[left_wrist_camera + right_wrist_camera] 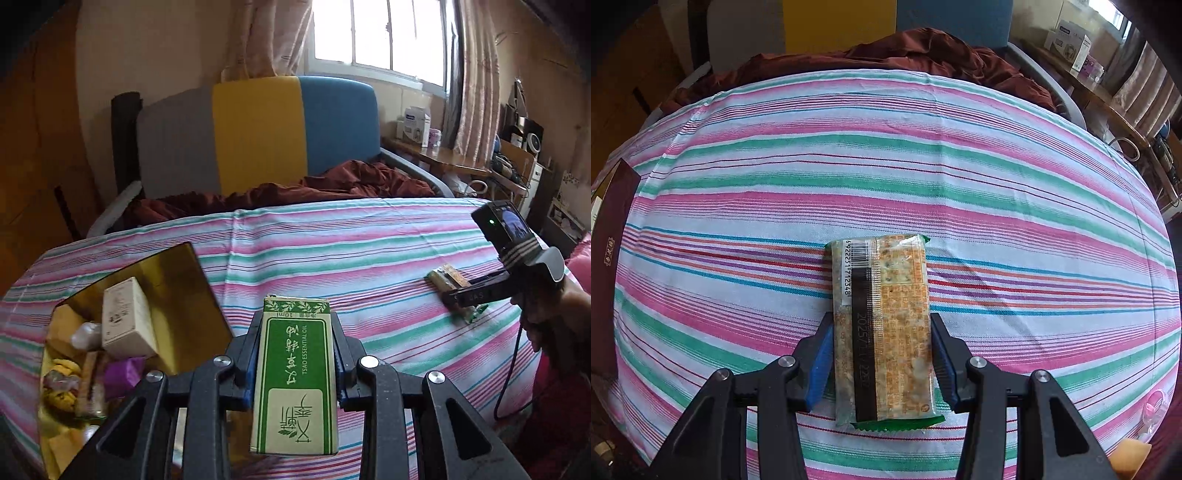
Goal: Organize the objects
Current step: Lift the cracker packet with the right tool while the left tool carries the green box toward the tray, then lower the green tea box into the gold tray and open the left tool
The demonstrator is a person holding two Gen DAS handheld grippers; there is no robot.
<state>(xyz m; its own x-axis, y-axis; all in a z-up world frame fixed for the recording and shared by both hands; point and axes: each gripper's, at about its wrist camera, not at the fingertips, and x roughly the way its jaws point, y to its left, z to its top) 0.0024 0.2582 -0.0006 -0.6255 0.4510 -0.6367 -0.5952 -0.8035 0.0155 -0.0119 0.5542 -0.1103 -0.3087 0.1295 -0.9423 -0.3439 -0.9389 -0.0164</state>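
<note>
My left gripper (297,332) is shut on a green and white essential-oil box (295,373) and holds it above the striped cloth, just right of an open gold-lined box (184,284). That box holds a cream carton (127,321), a purple packet (123,371) and several small snacks. My right gripper (882,332) has its fingers on both sides of a clear cracker packet (882,325) lying on the cloth, touching or almost touching it. It also shows in the left wrist view (460,295) at the packet (445,278).
A striped cloth (923,166) covers the table. A dark red box lid (609,266) lies at its left edge. Behind stands a grey, yellow and blue chair (258,133) with a maroon blanket (332,181). A cluttered desk (443,162) is at the far right.
</note>
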